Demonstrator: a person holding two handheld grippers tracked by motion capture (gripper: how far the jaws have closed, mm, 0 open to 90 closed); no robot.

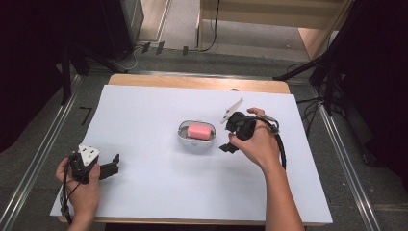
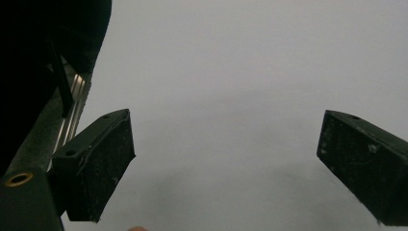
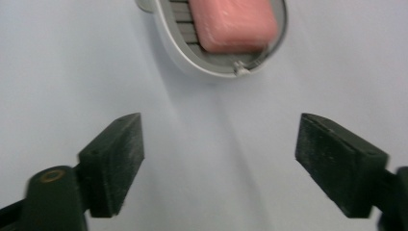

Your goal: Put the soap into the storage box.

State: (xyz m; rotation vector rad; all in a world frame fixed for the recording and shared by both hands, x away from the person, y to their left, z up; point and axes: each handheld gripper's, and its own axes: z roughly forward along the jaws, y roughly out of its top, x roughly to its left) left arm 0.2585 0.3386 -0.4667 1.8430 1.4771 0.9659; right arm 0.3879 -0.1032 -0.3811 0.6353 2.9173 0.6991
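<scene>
A pink bar of soap [image 1: 199,131] lies in a white oval soap dish [image 1: 184,136] at the middle of the white table sheet. In the right gripper view the soap [image 3: 233,24] and the dish's rim [image 3: 211,70] sit at the top, a short way beyond the jaws. My right gripper [image 1: 226,147] is just right of the dish, apart from it, open with nothing between its jaws [image 3: 219,163]. My left gripper [image 1: 111,166] rests at the near left of the sheet, open and empty [image 2: 226,168], over bare sheet.
The white sheet [image 1: 144,110] covers most of the wooden table [image 1: 192,81]. Metal rails [image 1: 43,144] run along both sides on the floor. Black stands and cables [image 1: 327,72] stand at the far right and far left.
</scene>
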